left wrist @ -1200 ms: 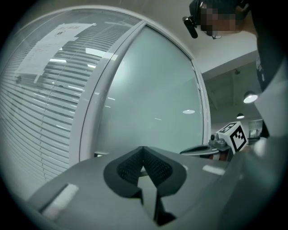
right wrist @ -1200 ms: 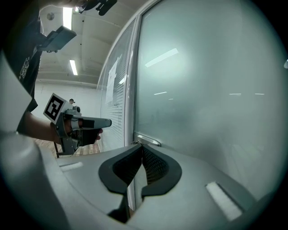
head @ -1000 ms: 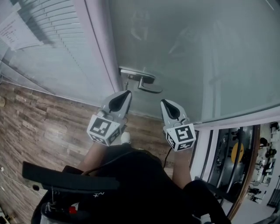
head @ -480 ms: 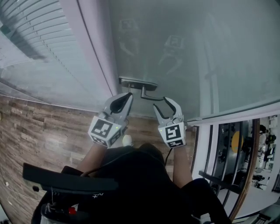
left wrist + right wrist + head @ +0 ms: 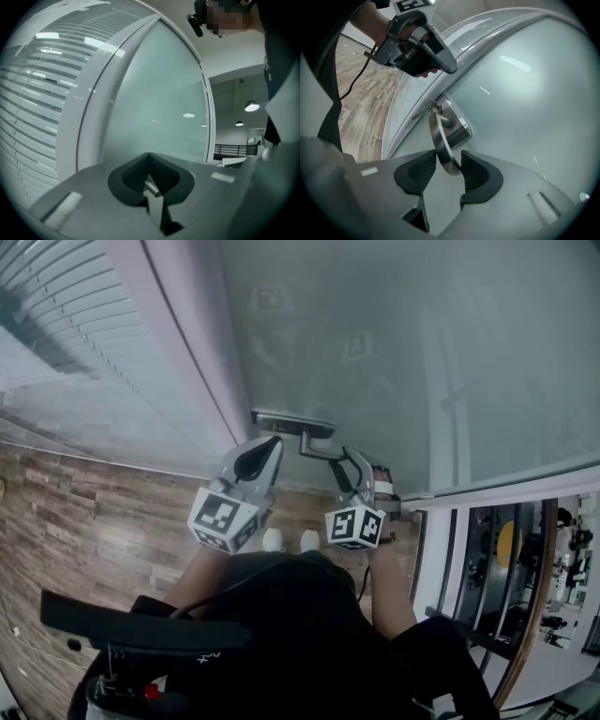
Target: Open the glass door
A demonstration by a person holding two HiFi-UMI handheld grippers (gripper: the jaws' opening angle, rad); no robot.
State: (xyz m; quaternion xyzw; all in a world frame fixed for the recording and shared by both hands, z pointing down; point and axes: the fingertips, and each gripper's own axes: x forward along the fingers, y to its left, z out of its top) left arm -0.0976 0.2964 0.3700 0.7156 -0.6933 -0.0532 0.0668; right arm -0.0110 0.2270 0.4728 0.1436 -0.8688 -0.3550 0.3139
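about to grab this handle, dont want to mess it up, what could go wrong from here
1. The right tool, its jaws just opened, straddles only the end of the curved silver metal lever handle without clamping it; closing here, it may slip off when pressing down.
2. The lever sits off-centre, nearer one pad, so it could twist in the grip.
3. The tool is close to the frosted glass door and could knock it.

R hand-held gripper (image 5: 448,157) — jaws just opened, door handle (image 5: 438,140) btwn them.
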